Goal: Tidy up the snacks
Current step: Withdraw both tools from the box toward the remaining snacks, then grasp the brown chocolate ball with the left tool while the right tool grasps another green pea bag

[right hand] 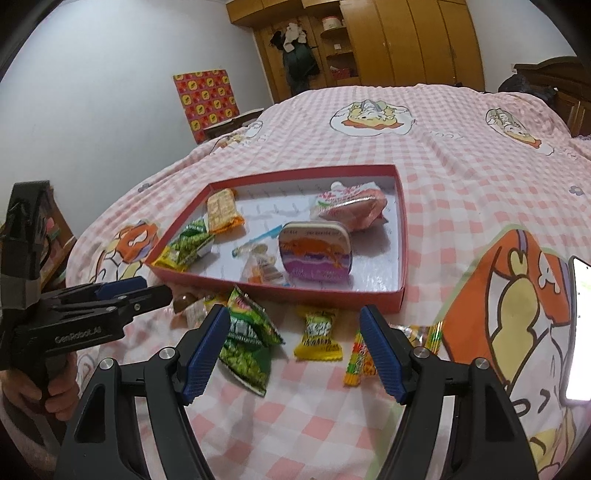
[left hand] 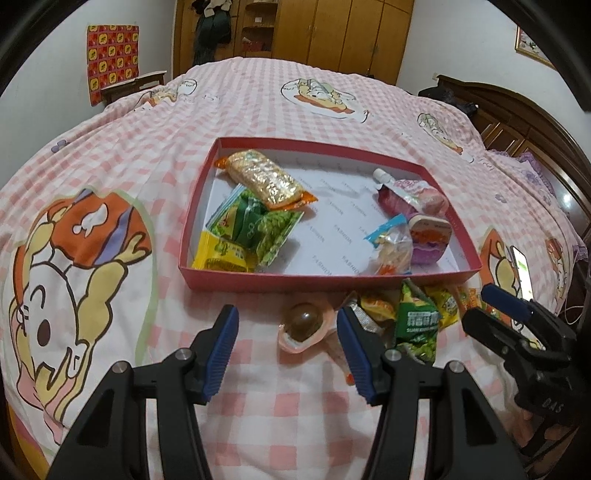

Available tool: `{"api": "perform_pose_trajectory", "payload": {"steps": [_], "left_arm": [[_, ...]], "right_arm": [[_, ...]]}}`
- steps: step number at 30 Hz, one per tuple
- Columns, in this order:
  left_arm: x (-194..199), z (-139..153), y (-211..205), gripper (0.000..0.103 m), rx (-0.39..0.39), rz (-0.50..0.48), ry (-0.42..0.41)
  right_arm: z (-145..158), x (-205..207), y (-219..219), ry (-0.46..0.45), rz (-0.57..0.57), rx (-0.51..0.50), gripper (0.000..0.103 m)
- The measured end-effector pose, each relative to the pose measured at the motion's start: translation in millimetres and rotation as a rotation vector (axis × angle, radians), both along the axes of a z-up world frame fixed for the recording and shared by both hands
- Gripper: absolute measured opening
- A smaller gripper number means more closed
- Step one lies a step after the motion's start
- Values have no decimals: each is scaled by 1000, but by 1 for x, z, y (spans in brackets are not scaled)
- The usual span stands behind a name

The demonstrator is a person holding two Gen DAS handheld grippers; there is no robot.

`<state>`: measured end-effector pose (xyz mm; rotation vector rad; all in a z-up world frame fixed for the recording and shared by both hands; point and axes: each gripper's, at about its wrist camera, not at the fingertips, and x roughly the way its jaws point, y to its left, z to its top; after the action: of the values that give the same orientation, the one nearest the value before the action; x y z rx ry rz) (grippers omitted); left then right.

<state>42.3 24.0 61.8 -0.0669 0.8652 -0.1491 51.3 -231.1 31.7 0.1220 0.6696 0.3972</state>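
A shallow red box [left hand: 325, 282] lies on the pink checked bed. It holds a golden cracker pack [left hand: 266, 179], green packets [left hand: 255, 225], a pink pouch [left hand: 410, 195], a small tin [left hand: 428, 236] and a clear candy bag [left hand: 391, 247]. Loose snacks lie on the bed in front of the box. My left gripper [left hand: 286, 314] is open, with a jelly cup [left hand: 304, 325] on the bed just beyond its fingertips, untouched. My right gripper [right hand: 293, 312] is open above a yellow candy [right hand: 319, 332], beside a green pea packet [right hand: 247, 343] and striped sticks [right hand: 358, 358].
A lit phone [right hand: 580, 332] lies on the bed at the right. In the right wrist view the left gripper [right hand: 155, 288] reaches in from the left, held by a hand [right hand: 55, 398]. Wooden wardrobes [left hand: 332, 33] stand behind the bed and a headboard [left hand: 517, 110] at the far right.
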Motion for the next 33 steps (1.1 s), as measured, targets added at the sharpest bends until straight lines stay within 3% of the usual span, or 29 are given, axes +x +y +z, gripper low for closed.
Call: {"api": "perform_pose_trajectory", "payload": {"steps": [9,15,19,22,33], "left_arm": [[8,-13,-2,58,-18,-5,26],[12,-17,-4,58,-21,-11,-7],[16,-21,0,38,-31,6,19],[18,-29,4,38,-47,20,53],[16,-31,-1,36,-11,6,43]], "right_arm": [[-5,-2,5,13,22,-12,74],[-8,-3,10,22,42,-10,74],[-10,-3,13,28,54,-10,74],[-10,-3,14,30,62,-12,74],[-12,-2,16,39,78,-3,74]]}}
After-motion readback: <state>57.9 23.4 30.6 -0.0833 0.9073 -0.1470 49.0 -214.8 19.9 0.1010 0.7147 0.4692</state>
